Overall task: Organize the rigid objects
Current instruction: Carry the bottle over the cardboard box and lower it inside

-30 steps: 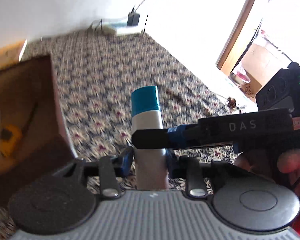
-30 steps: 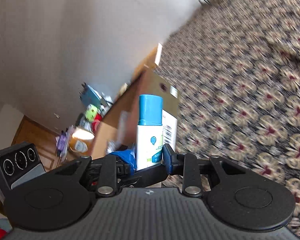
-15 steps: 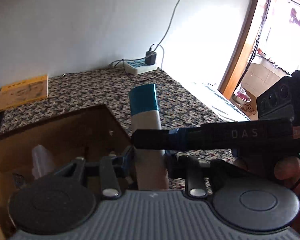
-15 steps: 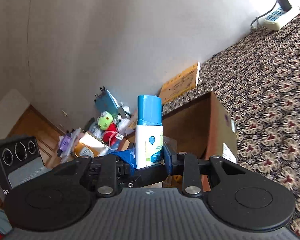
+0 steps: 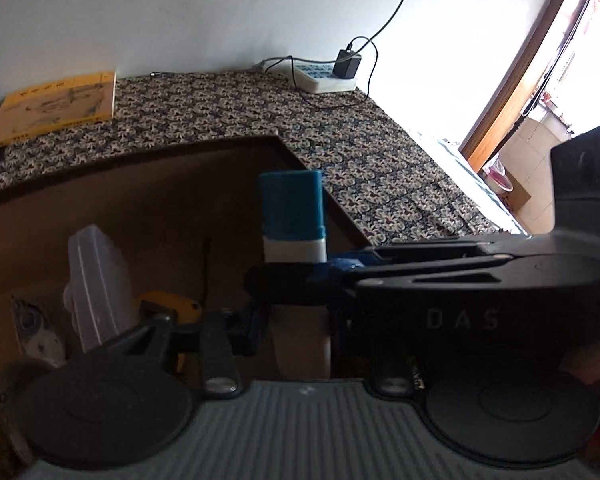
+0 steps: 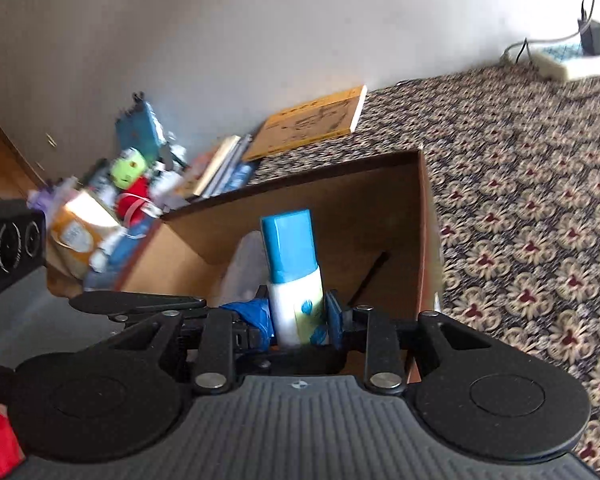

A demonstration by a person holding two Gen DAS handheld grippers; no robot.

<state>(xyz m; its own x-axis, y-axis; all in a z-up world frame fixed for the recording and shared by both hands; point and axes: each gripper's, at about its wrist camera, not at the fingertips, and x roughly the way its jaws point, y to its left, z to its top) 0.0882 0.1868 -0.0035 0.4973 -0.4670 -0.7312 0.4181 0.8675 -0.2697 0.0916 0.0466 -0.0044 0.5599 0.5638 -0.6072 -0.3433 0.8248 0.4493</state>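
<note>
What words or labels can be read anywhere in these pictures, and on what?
"DAS": on the black body of the right claw.
Yellow book: cover print too small to read.
Blue-capped bottle: a blue mark on its label, no legible words.
Power strip: nothing legible.

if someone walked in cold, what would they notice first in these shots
First, the white bottle with a blue cap, upright in the middle of both views and clamped by both tools at once: the right tool and the left tool. It hangs over an open cardboard box on the flowered cloth. A clear plastic container stands inside the box, and a yellow book lies by the wall.
</note>
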